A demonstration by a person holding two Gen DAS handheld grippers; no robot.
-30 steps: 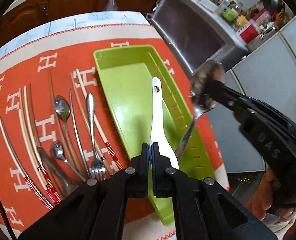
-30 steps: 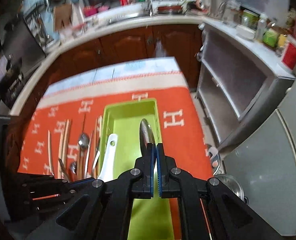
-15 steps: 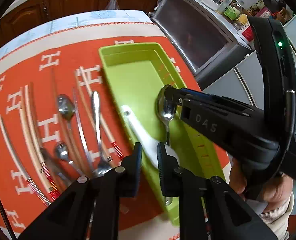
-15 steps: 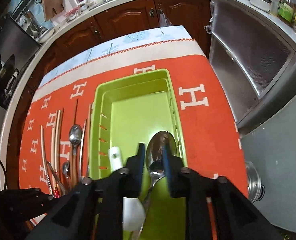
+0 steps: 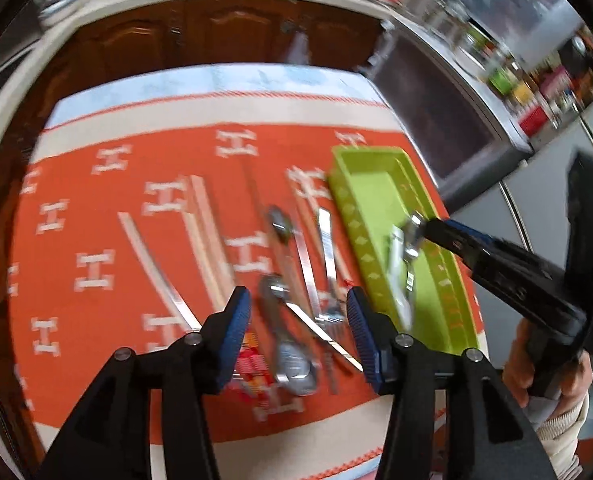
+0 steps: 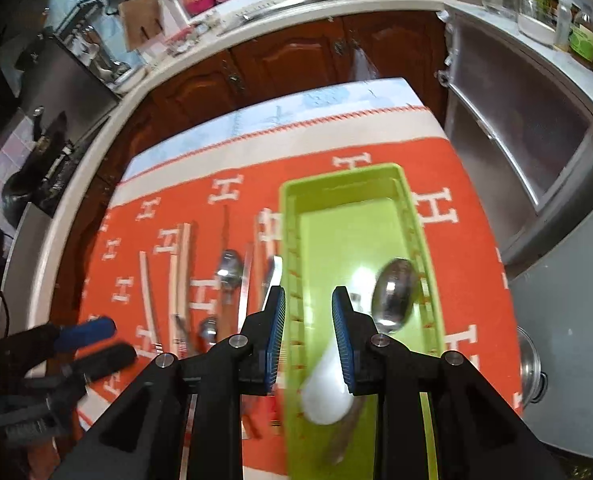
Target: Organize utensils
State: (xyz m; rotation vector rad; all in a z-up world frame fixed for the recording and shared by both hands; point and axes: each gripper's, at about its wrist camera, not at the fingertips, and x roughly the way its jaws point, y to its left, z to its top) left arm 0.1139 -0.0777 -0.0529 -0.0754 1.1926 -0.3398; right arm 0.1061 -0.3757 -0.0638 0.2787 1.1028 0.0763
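Observation:
A lime green tray (image 6: 416,216) lies on the orange cloth and also shows in the left wrist view (image 5: 348,204). In it lie a white plastic spoon (image 6: 328,396) and a large metal spoon (image 6: 394,294). My right gripper (image 6: 308,336) is open and empty over the tray's left wall. Loose metal spoons (image 5: 282,300), a fork (image 5: 328,256) and several chopsticks (image 5: 204,236) lie on the cloth left of the tray. My left gripper (image 5: 298,336) is open and empty just above these loose utensils. The right gripper's fingers (image 5: 452,236) reach over the tray in the left wrist view.
The orange cloth with white H marks (image 6: 448,160) covers a table. Dark wooden cabinets (image 6: 296,56) and a counter run behind. A grey metal cabinet (image 6: 512,132) stands to the right. A steel pot lid (image 6: 530,372) sits low on the right.
Both grippers opened wide. The right gripper let go of the metal spoon, which now lies in the tray. The left gripper swung left, away from the tray to over the loose utensils.

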